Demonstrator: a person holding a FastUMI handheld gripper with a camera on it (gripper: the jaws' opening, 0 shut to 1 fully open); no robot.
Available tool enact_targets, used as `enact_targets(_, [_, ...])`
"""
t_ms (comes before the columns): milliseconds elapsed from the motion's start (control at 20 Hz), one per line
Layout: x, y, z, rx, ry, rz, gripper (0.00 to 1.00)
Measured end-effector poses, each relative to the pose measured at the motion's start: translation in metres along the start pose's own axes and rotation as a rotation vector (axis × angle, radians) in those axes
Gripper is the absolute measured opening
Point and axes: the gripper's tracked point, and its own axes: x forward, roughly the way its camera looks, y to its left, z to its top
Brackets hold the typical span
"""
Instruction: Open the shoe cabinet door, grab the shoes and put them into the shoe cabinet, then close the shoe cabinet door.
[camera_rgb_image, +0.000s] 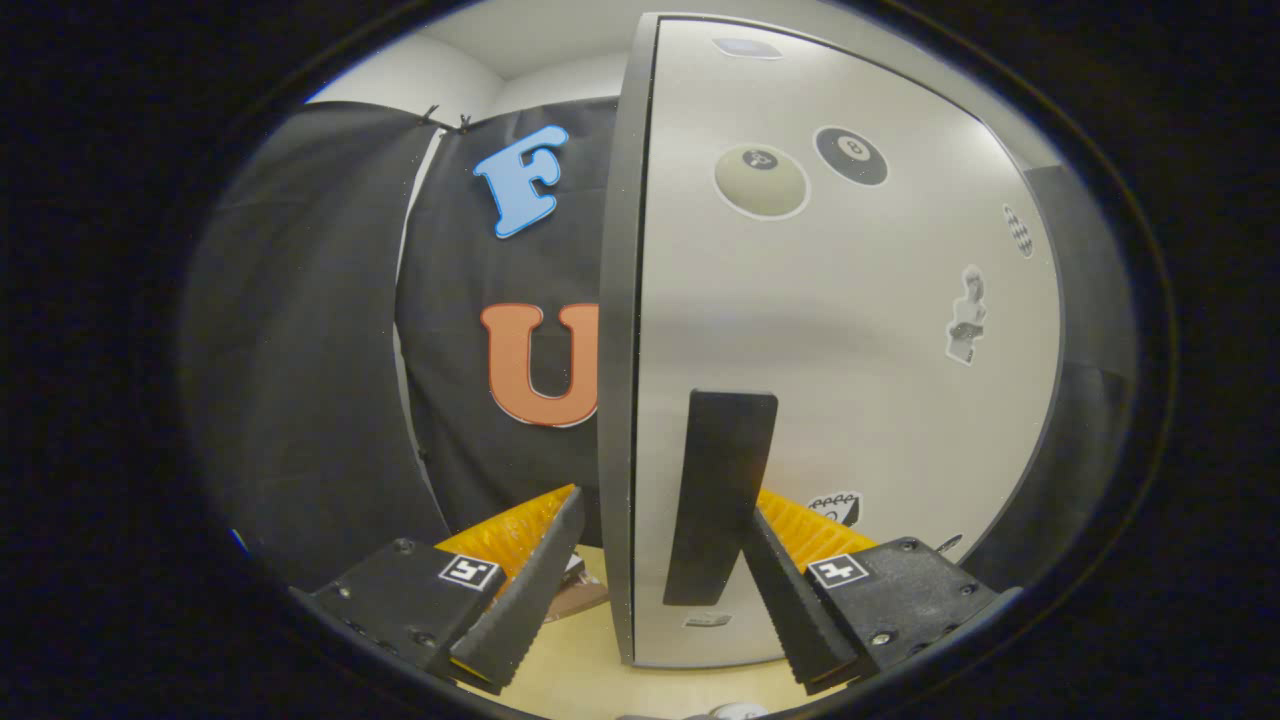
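Standing right before the claw (650, 590), the shoe cabinet door (840, 330) is showing its pale, smooth face, dotted with stickers, and its dark edge (615, 380) is running upright between the two fingers. A dark vertical handle (722, 495) is sitting low on the door face, close to that edge. The door is looking like a stiff, flat panel, probably light enough to swing on hinges but too slick to grip by its face; the handle, or the free edge beside it, is appearing to be the sensible place to take hold, with a steady pull along the swing arc rather than a tug.

The claw is standing wide open. Its left finger (530, 590) is lying on the far side of the door edge, over the pale worktop (575, 670), while its right finger (790, 610) is lying against or just in front of the door face, beside the foot of the handle. Neither finger is clearly pressing on anything, so the claw is holding nothing; whether the right finger is actually touching the handle cannot be told. Judging by this, the door-handling step is the one in hand.
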Motion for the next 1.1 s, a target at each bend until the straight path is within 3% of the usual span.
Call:
enact_targets(150, [-0.001,-0.006,-0.001,-0.010,0.003,-0.043,0.93])
enact_targets(300, [0.001,-0.017,-0.004,0.003,0.013,-0.061,0.78])
enact_targets(350, [0.003,-0.027,-0.006,0.031,0.016,-0.084,0.71])
enact_targets(450, [0.001,-0.023,-0.008,0.062,0.032,-0.037,0.38])
enact_targets(800, [-0.016,-0.024,-0.010,0.059,0.041,0.028,0.29])
enact_targets(1100, [-0.048,-0.032,-0.016,0.047,0.035,0.140,0.26])
